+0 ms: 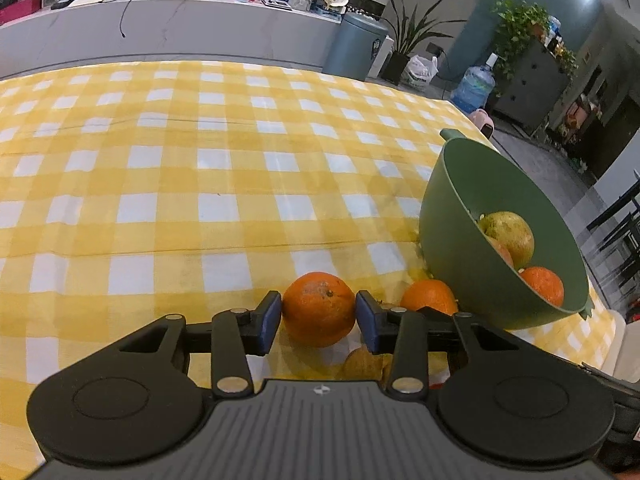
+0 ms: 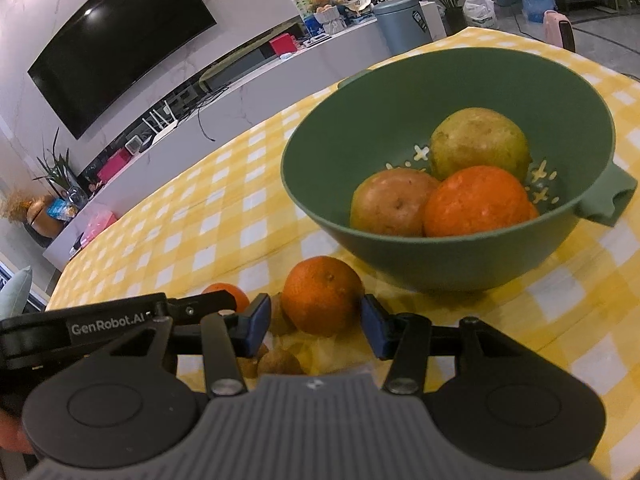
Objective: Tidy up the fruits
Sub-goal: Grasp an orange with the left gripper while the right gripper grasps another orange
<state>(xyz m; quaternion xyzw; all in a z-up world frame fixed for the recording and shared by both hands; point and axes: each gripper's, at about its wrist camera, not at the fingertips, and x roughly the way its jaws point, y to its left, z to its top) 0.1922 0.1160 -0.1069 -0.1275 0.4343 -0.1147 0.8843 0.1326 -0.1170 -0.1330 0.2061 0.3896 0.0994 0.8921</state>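
The table under a yellow and white checked cloth point(image 1: 200, 184) spreads wide ahead of both my claws. Ahead and to the right of my left claw point(image 1: 319, 314) stands the deep green plastic colander bowl point(image 1: 448, 216), and the same bowl is just beyond my right claw point(image 2: 316, 320); inside it I see a yellowish green round fruit point(image 2: 478, 142), a brownish round fruit point(image 2: 390, 202) and one orange point(image 2: 478, 202). Between the blue pads of my left claw lies a round orange with a dull patch on top point(image 1: 319, 308), resting on the cloth; both pads touch its sides, so I judge the claw is closed on it at a middle width. Between the pads of my right claw sits a smaller mandarin with dimpled skin point(image 2: 322, 294); the right pad is at its skin, the left pad stands a little apart, so this claw is half open around it, not yet gripping. Under my claws lie some small brown round fruits point(image 2: 280, 362); I cannot tell their kind. I think the oranges are firm but a bit heavy, and round skin may roll or slip, so I should take them at the widest middle with moderate pressure only.
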